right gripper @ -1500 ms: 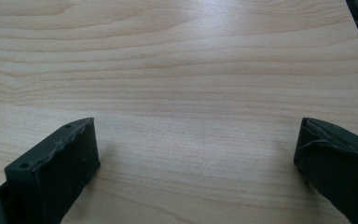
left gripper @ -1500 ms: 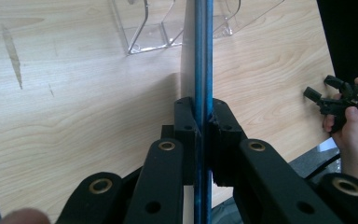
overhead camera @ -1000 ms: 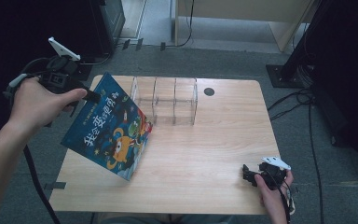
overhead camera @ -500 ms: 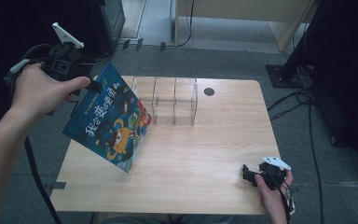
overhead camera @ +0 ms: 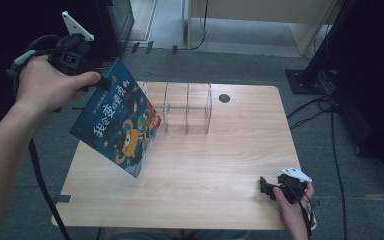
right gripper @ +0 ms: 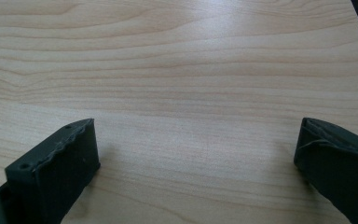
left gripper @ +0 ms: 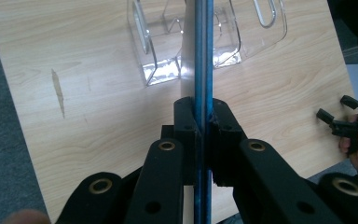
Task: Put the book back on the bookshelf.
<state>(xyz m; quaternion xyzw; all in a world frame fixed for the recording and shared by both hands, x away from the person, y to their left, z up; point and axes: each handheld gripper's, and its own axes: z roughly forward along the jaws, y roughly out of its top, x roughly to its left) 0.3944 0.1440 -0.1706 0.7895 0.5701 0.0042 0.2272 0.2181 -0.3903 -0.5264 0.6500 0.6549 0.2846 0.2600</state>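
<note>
A blue children's picture book (overhead camera: 120, 127) hangs tilted above the left side of the wooden table (overhead camera: 220, 165), its lower corner near the tabletop. My left gripper (overhead camera: 102, 84) is shut on the book's upper edge. In the left gripper view the book's thin blue edge (left gripper: 201, 56) runs up from between the pressed jaws of that gripper (left gripper: 202, 122). A clear plastic rack (overhead camera: 187, 107) with upright dividers stands just right of the book. My right gripper (overhead camera: 265, 186) rests low at the table's front right, open, and its own view (right gripper: 196, 154) has bare wood between the jaws.
A round cable hole (overhead camera: 224, 98) sits near the table's back edge. Cables (overhead camera: 325, 105) trail on the grey floor to the right, beside a dark stand base (overhead camera: 305, 80). A light wooden cabinet (overhead camera: 260, 20) stands behind the table.
My left hand has lifted the book higher and a little toward the back. The book is steeper now. The right hand has stayed put.
</note>
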